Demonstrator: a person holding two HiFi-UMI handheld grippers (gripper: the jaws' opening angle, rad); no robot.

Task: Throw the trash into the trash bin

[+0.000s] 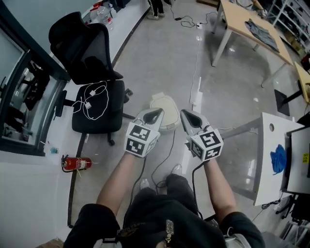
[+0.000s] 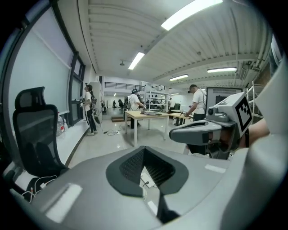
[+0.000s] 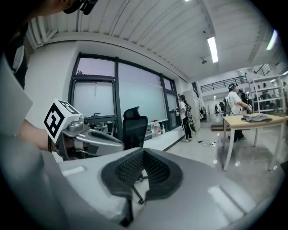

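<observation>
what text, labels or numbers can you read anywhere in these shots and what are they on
No words or numbers are legible.
Marker cube on the left gripper: black-and-white square pattern, no letters.
Marker cube on the right gripper: the same.
Fire extinguisher label: too small.
Yellow sticker at the right edge: too small.
Bottle labels: blurred.

Grey floor (image 1: 164, 63) w/ black office chair (image 1: 80, 46), wood table (image 1: 235, 18), big windows (image 3: 135, 92).
</observation>
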